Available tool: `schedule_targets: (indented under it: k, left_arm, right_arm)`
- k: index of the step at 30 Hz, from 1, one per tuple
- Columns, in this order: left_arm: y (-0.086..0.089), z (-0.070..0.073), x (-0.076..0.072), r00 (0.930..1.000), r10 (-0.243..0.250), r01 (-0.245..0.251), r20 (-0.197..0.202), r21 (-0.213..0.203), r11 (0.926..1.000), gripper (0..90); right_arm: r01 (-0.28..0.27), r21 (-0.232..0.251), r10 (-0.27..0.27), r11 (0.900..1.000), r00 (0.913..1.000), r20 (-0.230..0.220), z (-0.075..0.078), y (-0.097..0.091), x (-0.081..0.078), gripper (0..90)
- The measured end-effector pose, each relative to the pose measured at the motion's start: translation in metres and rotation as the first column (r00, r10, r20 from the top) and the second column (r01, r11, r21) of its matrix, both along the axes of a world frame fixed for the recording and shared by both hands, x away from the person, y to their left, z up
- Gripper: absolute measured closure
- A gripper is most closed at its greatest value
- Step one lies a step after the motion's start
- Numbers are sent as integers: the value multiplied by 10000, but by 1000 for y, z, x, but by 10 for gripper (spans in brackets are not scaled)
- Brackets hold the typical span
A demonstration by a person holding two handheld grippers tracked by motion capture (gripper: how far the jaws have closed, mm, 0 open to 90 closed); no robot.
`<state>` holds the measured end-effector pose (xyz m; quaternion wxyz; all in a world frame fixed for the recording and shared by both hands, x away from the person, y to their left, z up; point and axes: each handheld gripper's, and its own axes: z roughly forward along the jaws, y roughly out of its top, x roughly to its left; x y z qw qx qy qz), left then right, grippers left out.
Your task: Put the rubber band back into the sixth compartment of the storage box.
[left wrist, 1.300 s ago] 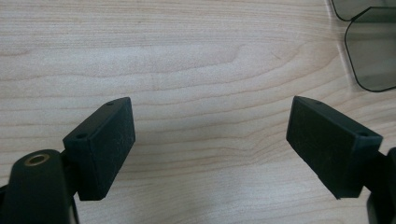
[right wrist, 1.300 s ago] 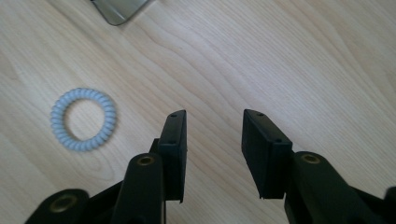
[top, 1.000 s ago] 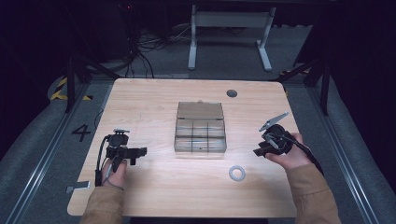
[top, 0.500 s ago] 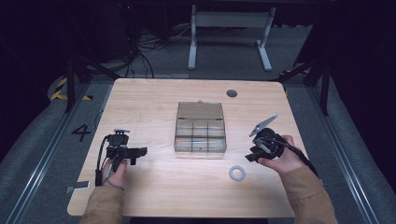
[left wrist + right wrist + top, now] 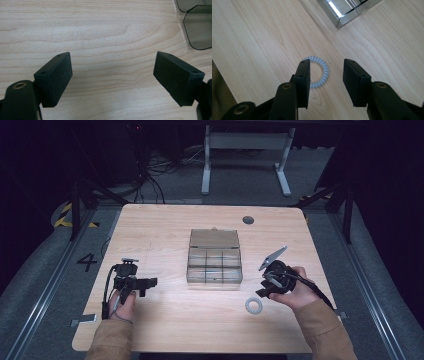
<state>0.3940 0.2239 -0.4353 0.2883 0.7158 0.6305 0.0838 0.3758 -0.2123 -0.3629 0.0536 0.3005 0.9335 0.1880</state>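
Bare table (image 5: 165, 235) surrounds the central compartment box (image 5: 214, 256), the sole obstacle.

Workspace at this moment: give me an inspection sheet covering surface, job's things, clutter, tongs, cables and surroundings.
Surface: light wooden table, with a dark round port near its far edge.
Job's things: pale spiral hair tie lying flat near the front right; clear compartment box at the centre, lid open.
Clutter: nothing seen.
Tongs: right tongs open over the spiral hair tie, jaws just been opening, not gripping it; left tongs open above bare wood.
Cables: one trails from each tool along the forearm; more lie tangled on the floor behind.
Surroundings: dark room, grey floor, white stand legs, a painted 4 at left.
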Motion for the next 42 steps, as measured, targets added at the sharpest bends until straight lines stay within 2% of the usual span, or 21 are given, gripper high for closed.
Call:
schedule_targets:
  k: [13,20,27,30,34,42]
  left_arm:
    - [0,1,0,10000,50,-50,-7,-19,10000,161]
    - [0,0,0,9999,95,-95,31,-50,9999,161]
    - [0,0,0,10000,95,-95,28,-54,9999,161]
    - [0,0,0,9999,98,-98,22,-51,9999,161]
    - [0,0,0,9999,101,-101,20,-48,9999,161]
    - [0,0,0,9999,104,-104,15,-47,9999,161]
  right_arm:
    - [-60,13,60,10000,9999,82,-5,6,1,571]
    - [-123,67,124,9999,9998,-154,-12,9,3,593]
    - [-340,-346,336,9988,9994,-124,-23,12,7,626]
    - [-311,-398,296,9987,9989,-374,-27,13,9,651]
    - [-469,-601,443,9971,9980,-451,-33,15,10,665]
    - [-422,-884,357,9952,9966,-743,-42,16,13,687]
